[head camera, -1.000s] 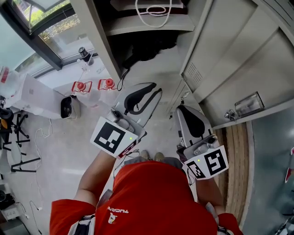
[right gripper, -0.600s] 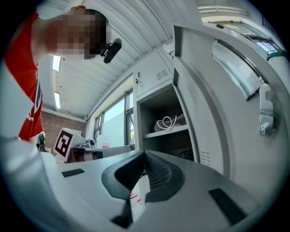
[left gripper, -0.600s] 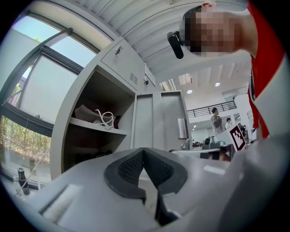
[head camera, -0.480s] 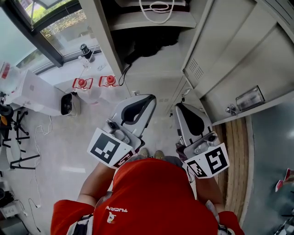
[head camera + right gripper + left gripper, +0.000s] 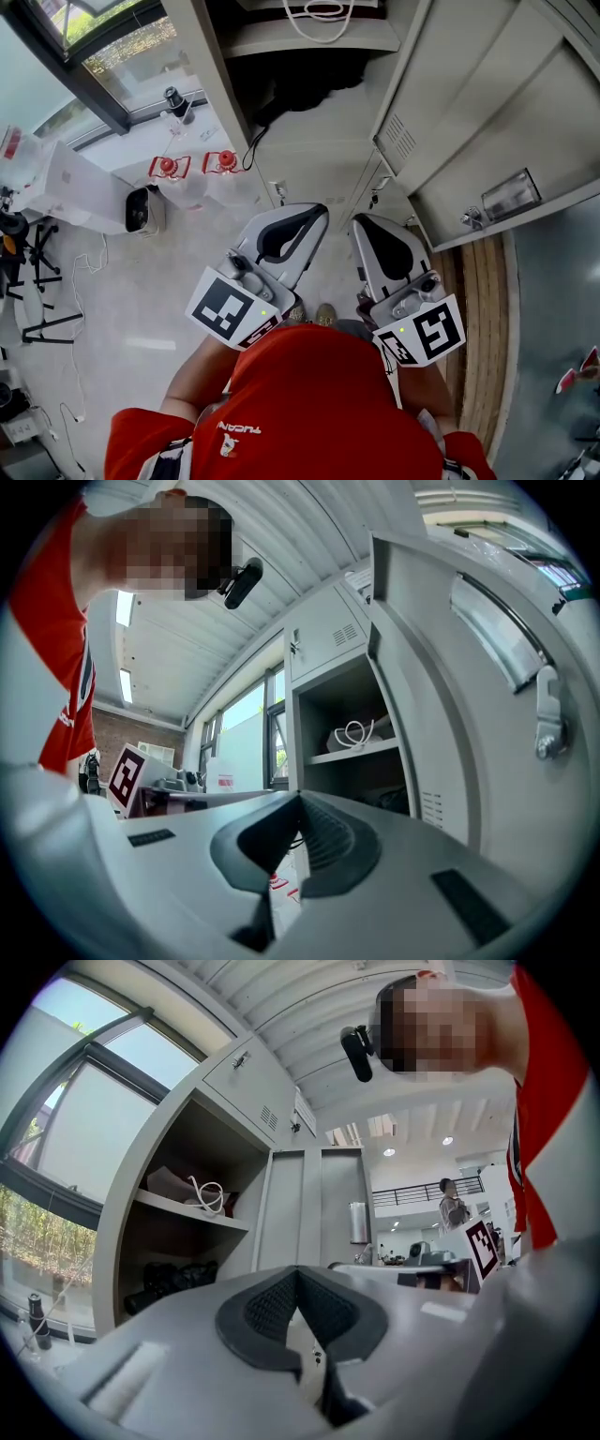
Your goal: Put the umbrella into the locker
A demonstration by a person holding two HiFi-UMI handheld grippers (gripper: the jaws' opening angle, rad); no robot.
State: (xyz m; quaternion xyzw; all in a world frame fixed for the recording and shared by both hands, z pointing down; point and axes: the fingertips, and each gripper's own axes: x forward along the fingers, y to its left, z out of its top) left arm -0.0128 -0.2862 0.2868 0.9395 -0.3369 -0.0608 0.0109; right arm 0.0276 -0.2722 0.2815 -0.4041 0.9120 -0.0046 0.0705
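Note:
The black umbrella (image 5: 298, 86) lies folded inside the open locker's (image 5: 214, 112) lower compartment, below the shelf (image 5: 309, 39). It shows as a dark bundle (image 5: 172, 1282) in the left gripper view and at the compartment's edge (image 5: 396, 799) in the right gripper view. My left gripper (image 5: 317, 210) points at the locker from a short way off, shut, with nothing between its pads (image 5: 272, 1305). Beside it, my right gripper (image 5: 360, 221) is also shut and holds nothing. Neither touches the umbrella.
A white cord (image 5: 324, 11) lies coiled on the shelf. The locker door (image 5: 487, 112) stands open at the right, with a latch (image 5: 508, 199). Two red-capped bottles (image 5: 192, 169) and a white box (image 5: 142, 212) sit on the floor at the left.
The left gripper's jaws, slightly apart a second ago, have closed. That gripper has shifted closer to the right gripper. The right gripper has hardly moved.

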